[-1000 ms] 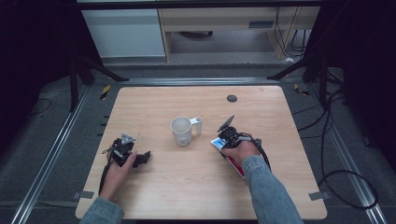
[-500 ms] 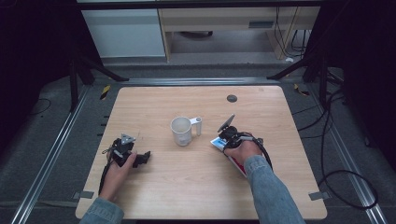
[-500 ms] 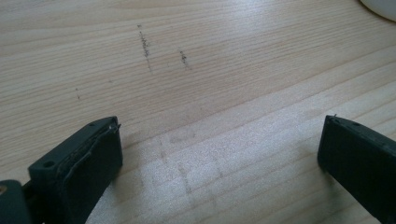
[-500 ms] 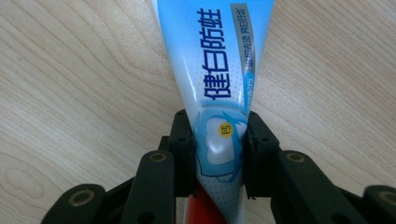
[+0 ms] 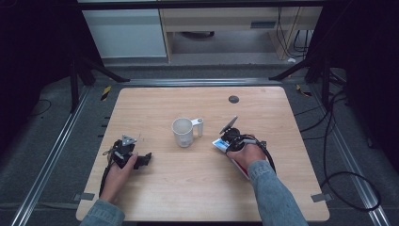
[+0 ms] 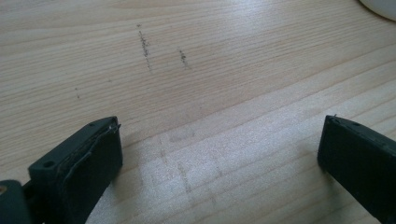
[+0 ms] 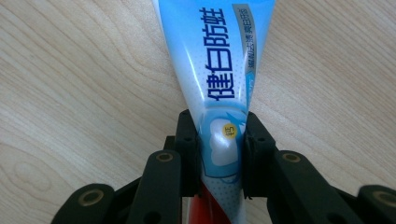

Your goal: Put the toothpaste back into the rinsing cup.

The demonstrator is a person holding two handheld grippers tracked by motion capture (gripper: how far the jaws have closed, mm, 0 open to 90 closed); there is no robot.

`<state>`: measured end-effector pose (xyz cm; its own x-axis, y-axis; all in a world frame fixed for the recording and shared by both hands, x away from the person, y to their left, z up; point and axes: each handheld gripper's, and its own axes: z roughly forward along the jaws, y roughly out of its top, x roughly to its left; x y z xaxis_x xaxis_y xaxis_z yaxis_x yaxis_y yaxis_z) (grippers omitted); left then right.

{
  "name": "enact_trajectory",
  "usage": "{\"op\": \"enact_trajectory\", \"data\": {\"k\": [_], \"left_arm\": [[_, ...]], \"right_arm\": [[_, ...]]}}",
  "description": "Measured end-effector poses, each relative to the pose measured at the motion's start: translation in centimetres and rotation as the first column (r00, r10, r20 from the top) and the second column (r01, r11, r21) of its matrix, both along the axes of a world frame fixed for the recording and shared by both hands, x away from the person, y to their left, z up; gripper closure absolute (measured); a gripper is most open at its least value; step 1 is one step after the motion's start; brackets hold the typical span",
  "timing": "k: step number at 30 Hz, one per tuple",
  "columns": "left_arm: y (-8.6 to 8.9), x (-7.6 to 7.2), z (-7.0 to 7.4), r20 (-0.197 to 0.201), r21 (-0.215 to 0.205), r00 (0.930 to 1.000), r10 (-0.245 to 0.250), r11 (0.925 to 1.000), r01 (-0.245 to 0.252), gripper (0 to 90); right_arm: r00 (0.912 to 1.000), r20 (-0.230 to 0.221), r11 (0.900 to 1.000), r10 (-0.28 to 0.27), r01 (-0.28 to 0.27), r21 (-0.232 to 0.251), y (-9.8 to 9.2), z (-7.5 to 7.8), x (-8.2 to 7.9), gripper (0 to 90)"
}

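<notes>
- My right gripper has just been closing and now clamps the toothpaste tube; squeezing harder could burst it.
- My left gripper rests with jaws open, gripping nothing.
- Swinging the tube could topple the mug.

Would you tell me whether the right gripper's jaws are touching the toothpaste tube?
Touching. In the right gripper view, the right gripper has both black jaws pressed against the sides of the toothpaste tube, with no gap either side.

A white ceramic mug with a handle stands mid-worktop, the one obstacle between the two hands. The pale wooden worktop lies bare along its near edge, far edge and both far corners, save a small dark round disc near the far right
</notes>
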<state>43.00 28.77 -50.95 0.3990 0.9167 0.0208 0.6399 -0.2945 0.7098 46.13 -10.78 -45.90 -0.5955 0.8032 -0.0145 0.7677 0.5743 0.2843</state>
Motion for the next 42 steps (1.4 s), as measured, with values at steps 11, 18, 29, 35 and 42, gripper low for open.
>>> {"op": "enact_trajectory", "data": {"k": [11,18,29,35,42], "left_arm": [[0.0,0.0,0.0,0.0,0.0,1.0,-0.001,1.0,0.001,0.0],[0.0,0.0,0.0,0.0,0.0,1.0,0.0,1.0,0.0,0.0],[0.0,0.0,0.0,0.0,0.0,1.0,-0.001,1.0,0.001,0.0],[0.0,0.0,0.0,0.0,0.0,1.0,-0.001,1.0,0.001,0.0],[0.0,0.0,0.0,0.0,0.0,1.0,0.0,1.0,0.0,0.0]], "right_arm": [[0.9999,-0.002,1.0,-0.012,0.012,0.006,-0.3,0.4,-0.1,72.6],[0.9996,0.008,0.999,-0.026,0.026,0.025,-0.8,1.0,-0.2,72.7],[0.9978,0.056,0.998,-0.036,0.034,0.046,-1.5,3.3,-0.3,72.7],[0.9956,0.083,0.997,-0.044,0.038,0.072,-1.8,4.5,-0.3,72.8],[0.9925,0.108,0.994,-0.057,0.046,0.1,-2.0,5.6,-0.3,72.9]]}}
